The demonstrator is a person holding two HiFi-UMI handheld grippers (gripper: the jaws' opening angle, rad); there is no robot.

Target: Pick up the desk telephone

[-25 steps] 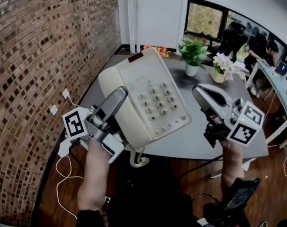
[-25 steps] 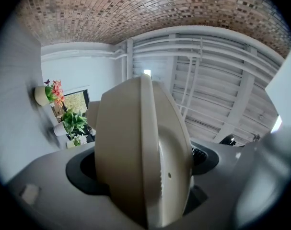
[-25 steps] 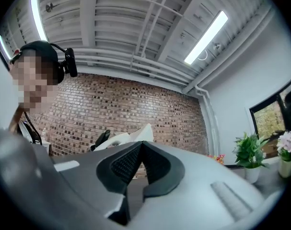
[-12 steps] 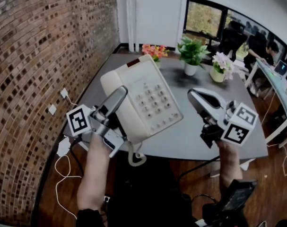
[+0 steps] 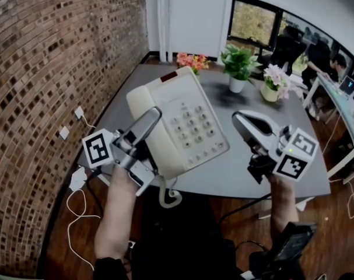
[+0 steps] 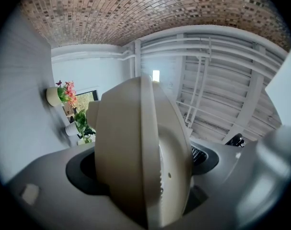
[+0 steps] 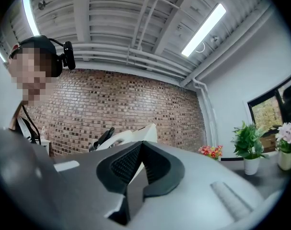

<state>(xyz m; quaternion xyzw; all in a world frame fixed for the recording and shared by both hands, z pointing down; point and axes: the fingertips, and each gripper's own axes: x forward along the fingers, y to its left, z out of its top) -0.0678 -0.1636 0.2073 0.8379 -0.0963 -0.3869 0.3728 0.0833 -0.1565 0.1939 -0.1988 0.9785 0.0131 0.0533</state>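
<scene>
Desk telephone (image 5: 185, 124), cream, keypad facing up and handset in its cradle, hangs tilted over the near left part of the grey table (image 5: 252, 168). The left gripper (image 5: 150, 121) holds it by the near left edge, jaws about half spread and clamped on the body, one above and one below. The right gripper (image 5: 239, 120) hovers to the telephone's right, apart from it, jaws pressed together on nothing. A coiled cord (image 5: 168, 197) dangles beneath the telephone.

Left tool (image 5: 149, 126) tilted up, clamped on telephone (image 5: 185, 124) (jaws half-wide); right tool (image 5: 242, 121) level, shut.
</scene>
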